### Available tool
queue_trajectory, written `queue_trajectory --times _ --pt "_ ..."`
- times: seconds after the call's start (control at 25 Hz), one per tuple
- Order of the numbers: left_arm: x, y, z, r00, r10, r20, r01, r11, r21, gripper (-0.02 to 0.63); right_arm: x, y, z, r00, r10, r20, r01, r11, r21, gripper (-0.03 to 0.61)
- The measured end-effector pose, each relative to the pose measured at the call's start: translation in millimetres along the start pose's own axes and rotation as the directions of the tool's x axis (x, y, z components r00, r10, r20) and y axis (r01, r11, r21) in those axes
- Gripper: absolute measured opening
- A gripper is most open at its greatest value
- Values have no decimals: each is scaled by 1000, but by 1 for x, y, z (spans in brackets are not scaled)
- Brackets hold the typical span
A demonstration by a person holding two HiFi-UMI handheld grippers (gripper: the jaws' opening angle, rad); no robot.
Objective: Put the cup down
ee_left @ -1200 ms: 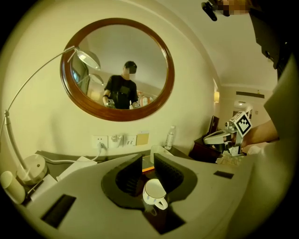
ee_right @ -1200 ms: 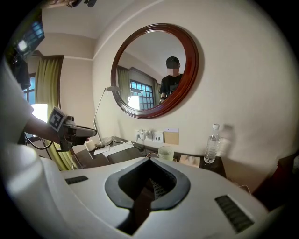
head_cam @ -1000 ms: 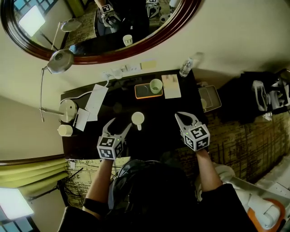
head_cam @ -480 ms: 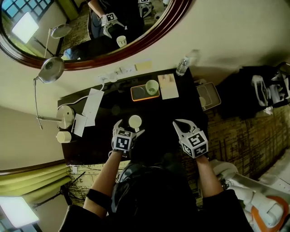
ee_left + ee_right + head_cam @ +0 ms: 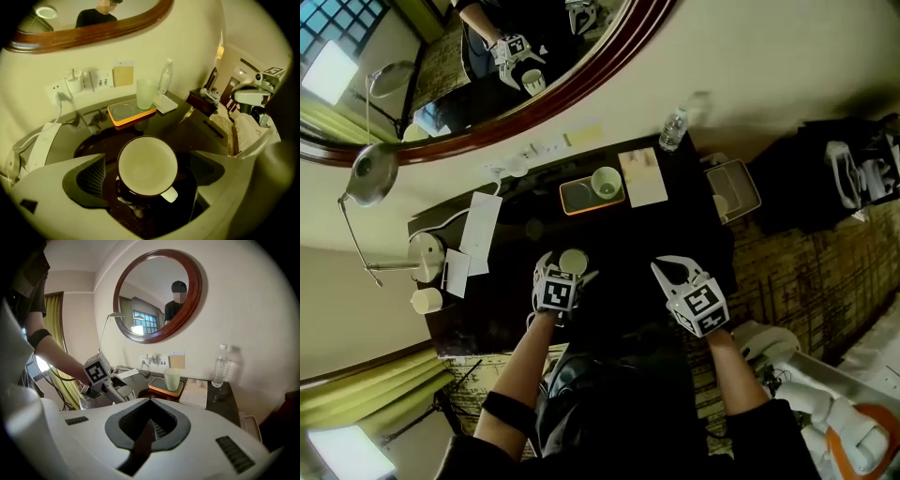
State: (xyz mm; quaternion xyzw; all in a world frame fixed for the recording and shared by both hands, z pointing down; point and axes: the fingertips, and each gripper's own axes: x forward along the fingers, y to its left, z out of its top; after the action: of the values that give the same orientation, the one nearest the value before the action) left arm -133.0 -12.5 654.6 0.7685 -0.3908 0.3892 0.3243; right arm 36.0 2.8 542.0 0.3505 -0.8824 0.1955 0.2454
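A cream cup (image 5: 147,166) with a small handle stands upright on the dark table (image 5: 623,239). My left gripper (image 5: 147,164) is open wide around it, one jaw on each side, and there is a gap between the pads and the cup's wall. From the head view the cup (image 5: 573,260) shows just beyond the left gripper (image 5: 567,269) and its marker cube. My right gripper (image 5: 668,269) hovers over the table's near right part, shut and empty. The right gripper view shows its jaws (image 5: 151,401) closed together, with the left gripper (image 5: 101,380) off to the left.
An orange tray (image 5: 578,197) at the back carries a pale green cup (image 5: 606,181). Beside it lie a notepad (image 5: 643,176) and a water bottle (image 5: 672,128). A desk lamp (image 5: 422,251), papers (image 5: 478,232) and a small cup (image 5: 425,300) fill the left end. The mirror hangs on the wall behind.
My left gripper has moved right and forward, so the cup now lies between its jaws, which stand wider. The right gripper has stayed about where it was.
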Motion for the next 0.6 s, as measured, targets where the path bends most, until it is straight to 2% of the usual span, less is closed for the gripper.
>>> queue_trajectory --times 0.24,0.4,0.48,0.6 --pt "18 10 -3 1000 17 -19 -17 1000 25 554 25 -2 -18 999 36 -17 -36 999 32 11" --pt "23 5 -4 1000 -3 -21 3 1000 27 481 34 -1 -25 999 48 -22 -47 997 54 11" --pt "24 1 -4 1000 -13 -22 14 999 44 422 37 -1 -28 999 48 -22 -47 997 64 11" --pt "24 0 -3 1000 -19 -12 20 998 61 419 38 -2 -32 998 50 -25 -48 996 74 11"
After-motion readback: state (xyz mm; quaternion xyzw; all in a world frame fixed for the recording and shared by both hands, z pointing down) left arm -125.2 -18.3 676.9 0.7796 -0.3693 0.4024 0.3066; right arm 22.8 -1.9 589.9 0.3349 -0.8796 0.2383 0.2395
